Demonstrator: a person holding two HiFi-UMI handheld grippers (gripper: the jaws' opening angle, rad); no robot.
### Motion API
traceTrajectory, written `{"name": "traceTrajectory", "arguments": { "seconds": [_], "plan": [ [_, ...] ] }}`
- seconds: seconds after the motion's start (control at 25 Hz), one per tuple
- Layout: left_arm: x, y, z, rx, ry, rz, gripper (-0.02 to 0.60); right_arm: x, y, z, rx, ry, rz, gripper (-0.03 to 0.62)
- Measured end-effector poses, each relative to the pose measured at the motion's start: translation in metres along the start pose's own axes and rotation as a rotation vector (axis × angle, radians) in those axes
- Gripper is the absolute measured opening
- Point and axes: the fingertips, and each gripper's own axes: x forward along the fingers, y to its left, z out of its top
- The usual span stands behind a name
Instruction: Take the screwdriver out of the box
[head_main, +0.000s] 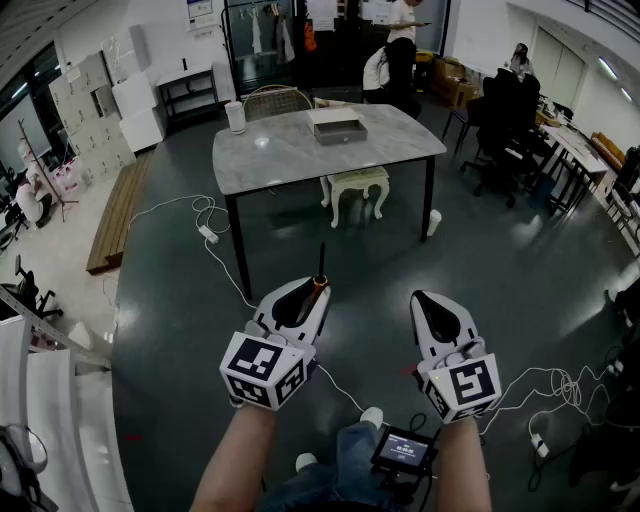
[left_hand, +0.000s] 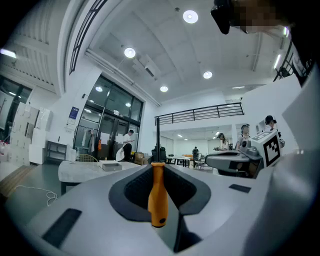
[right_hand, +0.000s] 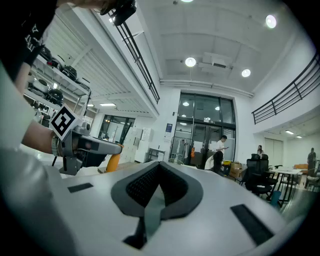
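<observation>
My left gripper (head_main: 306, 291) is shut on a screwdriver (head_main: 320, 276), held level over the dark floor well short of the table. The orange handle (left_hand: 158, 196) sits clamped between the grey pads, and the thin black shaft sticks up past the jaw tips. Beside it on the right, my right gripper (head_main: 427, 300) has its pads (right_hand: 150, 185) closed together with nothing in them. The grey box (head_main: 338, 127) lies on the marble table (head_main: 290, 160) far ahead; in the left gripper view the box (left_hand: 110, 165) shows at the left. In the right gripper view the left gripper (right_hand: 89, 145) is at the left.
A white stool (head_main: 357, 186) stands under the table and a white jar (head_main: 235, 116) on its far left corner. A power strip with cable (head_main: 208, 233) and a white cup (head_main: 433, 222) lie on the floor. Office chairs and desks (head_main: 520, 130) fill the right, with people at the back.
</observation>
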Motion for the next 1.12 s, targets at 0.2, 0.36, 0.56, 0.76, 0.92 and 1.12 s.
{"name": "traceTrajectory", "arguments": {
  "seconds": [0.2,0.36,0.56,0.76,0.92,1.12],
  "plan": [
    [-0.008,-0.004,0.002,0.000,-0.007,-0.009,0.077,-0.007,0.010,0.008,0.002,-0.014,-0.008,0.025],
    [0.000,-0.002,0.005,0.005,-0.018,-0.005,0.077,-0.004,0.006,0.005,-0.007,-0.011,0.000,0.025],
    [0.029,0.012,0.007,0.001,-0.023,0.021,0.075,0.013,-0.016,0.000,-0.005,-0.019,0.029,0.025],
    [0.079,0.031,0.019,0.000,-0.051,0.068,0.077,0.047,-0.062,-0.001,-0.033,-0.021,0.048,0.025],
    [0.119,0.039,0.028,0.008,-0.063,0.097,0.077,0.071,-0.098,-0.001,-0.053,-0.015,0.079,0.025],
    [0.152,0.042,0.020,0.027,-0.055,0.113,0.077,0.095,-0.131,-0.011,-0.042,-0.034,0.093,0.025]
  ]
}}
